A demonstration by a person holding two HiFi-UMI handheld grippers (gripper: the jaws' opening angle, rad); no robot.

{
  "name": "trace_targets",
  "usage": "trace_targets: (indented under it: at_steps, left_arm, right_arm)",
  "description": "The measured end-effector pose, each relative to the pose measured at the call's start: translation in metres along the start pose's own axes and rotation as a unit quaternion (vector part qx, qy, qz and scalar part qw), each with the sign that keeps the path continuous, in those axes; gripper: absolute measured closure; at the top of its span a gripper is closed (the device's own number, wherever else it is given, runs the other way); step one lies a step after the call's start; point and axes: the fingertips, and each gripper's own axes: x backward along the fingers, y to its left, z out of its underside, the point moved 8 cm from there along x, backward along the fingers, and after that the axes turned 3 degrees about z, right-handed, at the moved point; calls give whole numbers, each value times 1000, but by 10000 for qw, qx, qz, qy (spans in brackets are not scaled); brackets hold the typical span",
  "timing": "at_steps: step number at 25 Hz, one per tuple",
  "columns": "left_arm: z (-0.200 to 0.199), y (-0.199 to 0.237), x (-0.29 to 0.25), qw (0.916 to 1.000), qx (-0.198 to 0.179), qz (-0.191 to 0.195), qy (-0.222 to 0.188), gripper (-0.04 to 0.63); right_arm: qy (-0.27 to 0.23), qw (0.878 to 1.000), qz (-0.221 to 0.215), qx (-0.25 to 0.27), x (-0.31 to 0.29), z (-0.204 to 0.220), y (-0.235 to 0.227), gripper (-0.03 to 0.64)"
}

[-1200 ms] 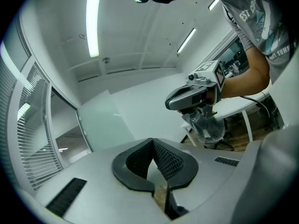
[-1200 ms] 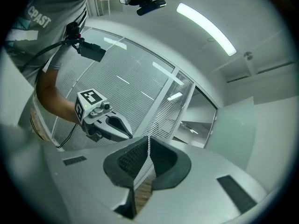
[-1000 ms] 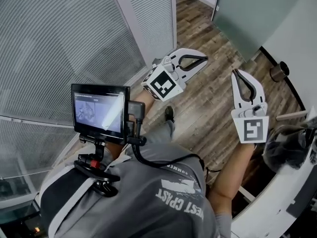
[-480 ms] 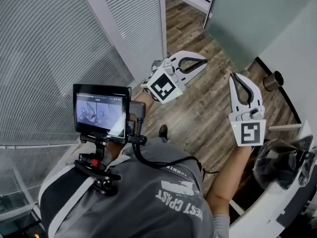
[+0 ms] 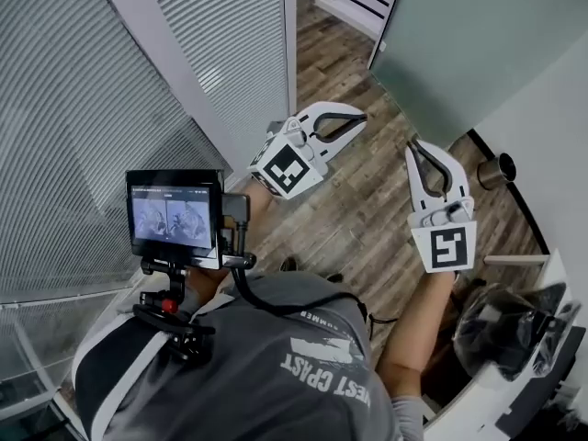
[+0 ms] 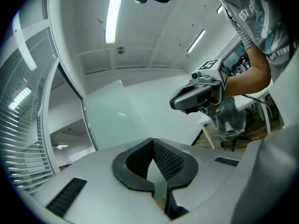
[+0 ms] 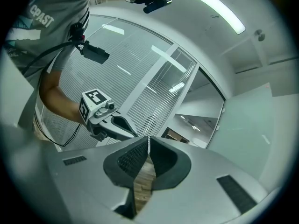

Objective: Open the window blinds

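Small black chest-mounted monitor (image 5: 175, 217): nearest item, worn on the person's grey shirt. White left gripper (image 5: 360, 118): jaws closed together, nothing held. White right gripper (image 5: 414, 145): jaws likewise pressed together, empty. Brown wood-plank floor (image 5: 367, 200): seen beneath both. White slatted window blinds (image 5: 230, 35): located at left, apart from both grippers, slats judged shut. Task judged unstarted; a control is yet to be reached and gripped.

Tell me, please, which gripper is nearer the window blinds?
The left gripper: it is beside the blinds, while the right gripper is out over the floor.
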Motion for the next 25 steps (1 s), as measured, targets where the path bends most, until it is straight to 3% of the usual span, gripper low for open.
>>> trace_targets:
  at_steps: [3,6,10,15,17,25]
  left_arm:
    - [11,8,9,9996,95,-244,84,592]
    - [39,16,-7,9987,86,-433,261,592]
    - [71,60,-72,9971,-56,-606,458,592]
    - [82,120,-126,9933,-162,-922,680,592]
    - [102,130,-128,9914,-132,-1131,647,592]
    - [219,107,-89,9832,-170,-1715,594,592]
  right_arm:
    - [-175,9997,-135,-33,-13,4,1,604]
    - [-220,9992,-322,0,-38,37,-13,604]
    - [-415,9976,-551,12,-89,95,-70,604]
    - [-653,9949,-741,-206,-148,126,-146,604]
    - [-693,9935,-903,-78,-172,140,-145,604]
    - [-870,9874,-1299,245,-237,206,-65,604]
